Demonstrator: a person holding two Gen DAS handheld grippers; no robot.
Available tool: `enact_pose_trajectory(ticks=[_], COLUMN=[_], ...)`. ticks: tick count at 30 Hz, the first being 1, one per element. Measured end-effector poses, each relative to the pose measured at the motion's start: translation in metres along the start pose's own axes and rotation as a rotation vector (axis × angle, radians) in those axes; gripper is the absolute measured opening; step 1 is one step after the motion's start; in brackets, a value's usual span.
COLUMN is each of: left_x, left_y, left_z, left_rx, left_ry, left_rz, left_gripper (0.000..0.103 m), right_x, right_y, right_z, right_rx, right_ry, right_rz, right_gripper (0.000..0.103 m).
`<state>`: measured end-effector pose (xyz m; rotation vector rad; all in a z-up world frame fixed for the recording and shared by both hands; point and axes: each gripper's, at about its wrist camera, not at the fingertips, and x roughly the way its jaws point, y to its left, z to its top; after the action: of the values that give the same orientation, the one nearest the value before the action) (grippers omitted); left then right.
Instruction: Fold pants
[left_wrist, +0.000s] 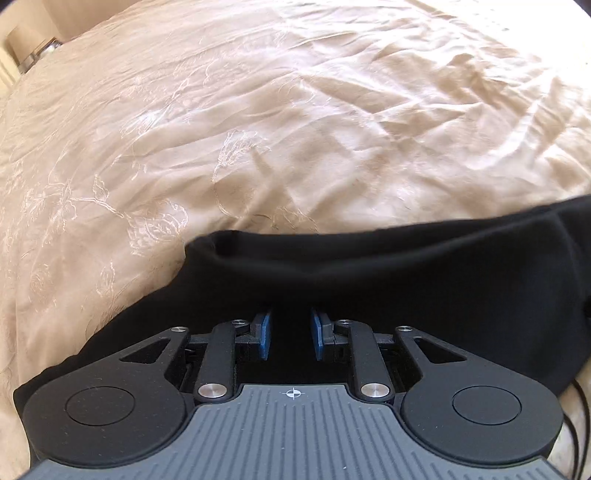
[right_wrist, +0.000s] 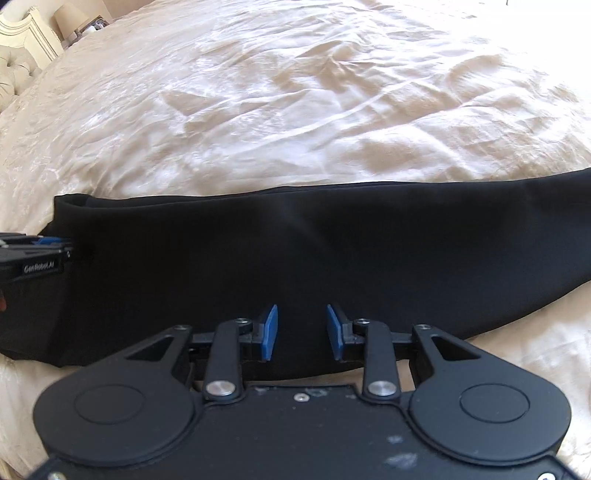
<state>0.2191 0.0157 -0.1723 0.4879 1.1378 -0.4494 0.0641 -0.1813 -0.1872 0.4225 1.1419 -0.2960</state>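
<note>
Black pants (right_wrist: 295, 258) flat on bedspread (right_wrist: 295, 110); left gripper (left_wrist: 291, 334) and right gripper (right_wrist: 302, 332) both released, should pinch near edge evenly.

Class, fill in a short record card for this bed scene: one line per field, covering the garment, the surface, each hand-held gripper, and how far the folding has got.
Garment: black pants, lying in a long band across the bed
Surface: cream bedspread, wrinkled, with embroidered pattern
Left hand-held gripper: open, over the pants near their left end, blue pads apart, nothing pinched
Right hand-held gripper: open, over the near edge of the pants
Background: lamp and headboard at far left
Fold progress: pants appear laid leg over leg; no crosswise fold yet
</note>
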Motion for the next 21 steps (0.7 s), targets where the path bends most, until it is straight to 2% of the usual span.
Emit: enact_pose_trajectory(ticks=[3, 7, 10, 12, 14, 16, 19, 21], left_x=[0.02, 0.028, 0.035, 0.029, 0.007, -0.015, -0.045, -0.054], left_y=[0.0, -0.009, -0.017, -0.024, -0.033, -0.053, -0.094, -0.129], left_z=[0.022, 0.037, 0.046, 0.05, 0.048, 0.047, 0.043, 0.041], left_rx=[-0.085, -0.082, -0.131, -0.16, -0.169, -0.169, -0.125, -0.066], left_ry=[0.037, 0.021, 0.037, 0.047, 0.022, -0.031, -0.082, -0.101], left_rz=[0.027, 0.106, 0.157, 0.206, 0.256, 0.242, 0.143, 0.072], left_gripper=[0.021, 0.021, 0.02, 0.02, 0.02, 0.021, 0.021, 0.021], right_x=[0.004, 0.011, 0.016, 0.013, -0.001, -0.021, -0.052, -0.065], right_y=[-0.034, -0.068, -0.086, -0.098, -0.111, -0.131, -0.166, -0.19], right_z=[0.006, 0.019, 0.031, 0.039, 0.043, 0.044, 0.039, 0.034], right_rx=[-0.006, -0.052, -0.096, -0.103, -0.084, -0.049, 0.025, 0.063], right_ry=[0.006, 0.0, -0.009, -0.014, -0.037, -0.076, -0.13, -0.154], right_rz=[-0.022, -0.022, -0.018, -0.006, 0.014, 0.037, 0.04, 0.007], right_gripper=[0.031, 0.03, 0.026, 0.027, 0.032, 0.031, 0.032, 0.032])
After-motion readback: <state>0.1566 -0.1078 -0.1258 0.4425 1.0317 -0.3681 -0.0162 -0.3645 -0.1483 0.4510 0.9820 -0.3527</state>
